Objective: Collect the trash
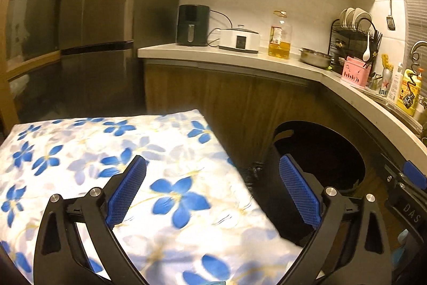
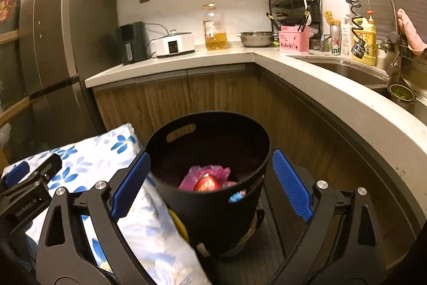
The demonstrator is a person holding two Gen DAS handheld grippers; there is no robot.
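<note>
Beside one black bin (image 2: 213, 191) holding pink trash (image 2: 205, 176), two hand-held grippers (image 1: 212, 188) (image 2: 210, 184) gape, empty.

On the green beer can (image 2: 335, 40) beside the pink caddy (image 2: 293, 41), the letters "ine" show under a red star. In the left wrist view, "DAS" stands on the right gripper (image 1: 412, 214). Other labels are unreadable.
</note>
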